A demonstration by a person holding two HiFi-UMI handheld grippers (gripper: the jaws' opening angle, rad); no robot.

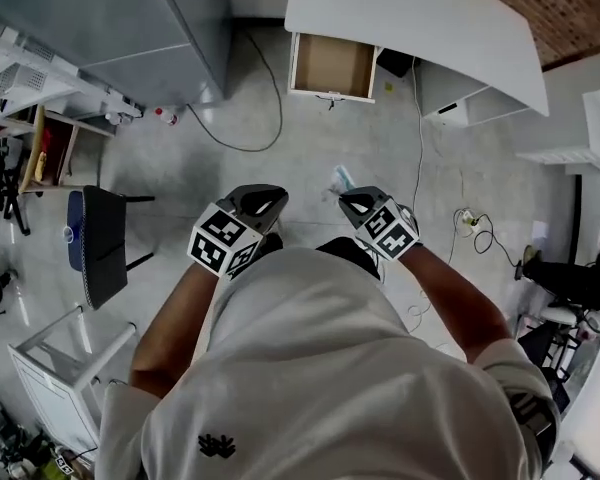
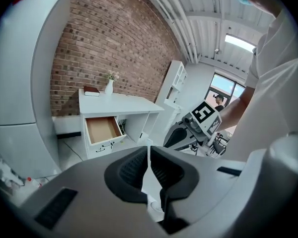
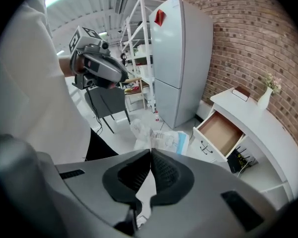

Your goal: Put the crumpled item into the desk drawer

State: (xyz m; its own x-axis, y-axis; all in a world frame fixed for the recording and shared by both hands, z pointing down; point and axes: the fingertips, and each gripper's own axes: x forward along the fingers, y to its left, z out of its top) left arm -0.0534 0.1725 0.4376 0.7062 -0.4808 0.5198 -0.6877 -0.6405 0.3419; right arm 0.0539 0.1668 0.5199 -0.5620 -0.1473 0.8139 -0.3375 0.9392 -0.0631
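Observation:
The white desk (image 1: 420, 18) stands ahead of me, and its drawer (image 1: 332, 65) is pulled open with a bare brown bottom. The open drawer (image 3: 221, 131) also shows in the right gripper view, and the drawer (image 2: 103, 129) in the left gripper view. My right gripper (image 1: 355, 204) is held at waist height, shut on a crumpled white and blue wrapper (image 1: 342, 178). That wrapper (image 3: 161, 139) sticks out past the jaw tips of the right gripper (image 3: 150, 155). My left gripper (image 1: 265, 200) is level beside it. The left gripper (image 2: 149, 155) has its jaws together with nothing between them.
A grey fridge (image 1: 130, 28) stands left of the desk. A black chair (image 1: 100, 243) is at my left, with a white stand (image 1: 65, 368) nearer me. A cable (image 1: 250, 118) loops over the floor before the drawer. A power strip (image 1: 470, 218) lies at the right. A vase (image 2: 109, 86) stands on the desk.

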